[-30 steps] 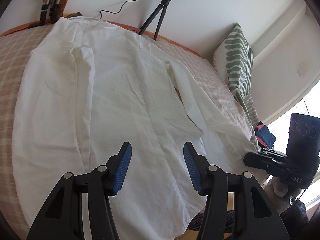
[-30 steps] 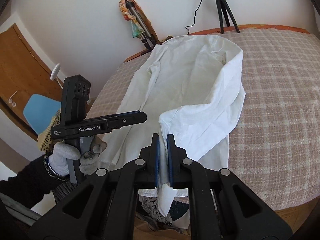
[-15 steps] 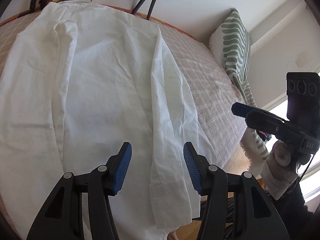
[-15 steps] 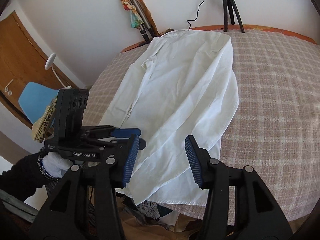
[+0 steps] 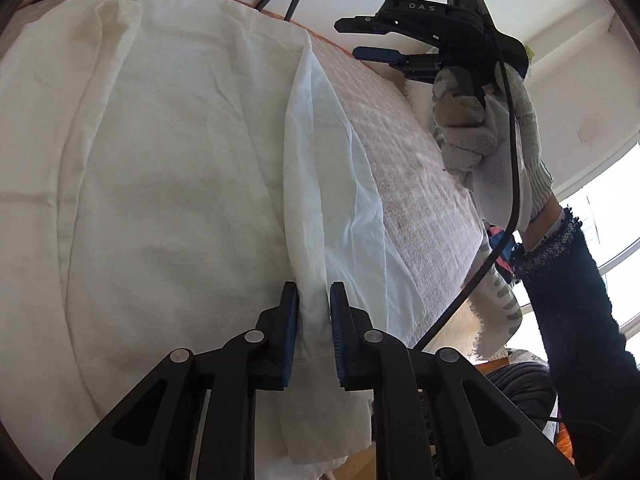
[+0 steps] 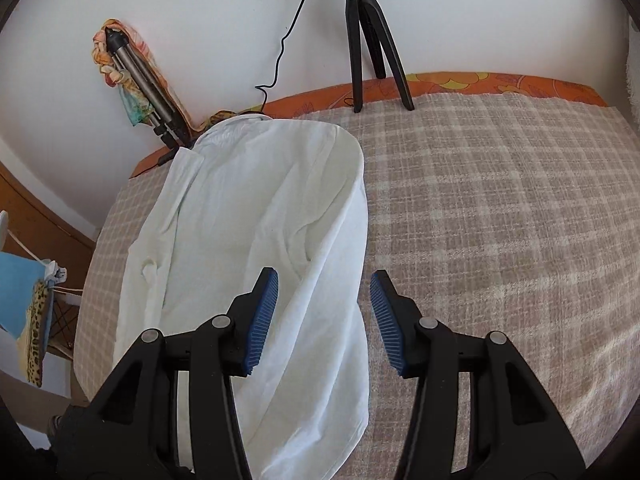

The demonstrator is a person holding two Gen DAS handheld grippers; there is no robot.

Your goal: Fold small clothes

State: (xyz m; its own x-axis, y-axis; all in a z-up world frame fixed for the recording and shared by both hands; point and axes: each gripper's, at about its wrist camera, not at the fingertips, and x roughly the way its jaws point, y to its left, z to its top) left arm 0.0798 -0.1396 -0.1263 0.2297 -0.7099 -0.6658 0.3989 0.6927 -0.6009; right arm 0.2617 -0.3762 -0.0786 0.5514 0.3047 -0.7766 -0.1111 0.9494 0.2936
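A white long-sleeved shirt (image 5: 168,168) lies spread on a checked bedspread (image 5: 404,168), its sleeves folded in over the body. My left gripper (image 5: 314,312) is closed on the right sleeve's cuff end (image 5: 316,320) near the bed's front edge. My right gripper (image 6: 324,312) is open and empty, hovering over the shirt's right edge (image 6: 344,264); it also shows in the left wrist view (image 5: 384,40), held up above the bed.
A black tripod (image 6: 370,36) stands at the bed's far edge by the wall. A folded tripod with a colourful cloth (image 6: 132,76) leans in the corner. A blue chair (image 6: 20,292) is at the left. The bedspread (image 6: 500,208) stretches right of the shirt.
My left gripper has moved onto the right sleeve's cuff and closed on it. My right gripper, which let go of the sleeve earlier, has risen and moved further over the bed.
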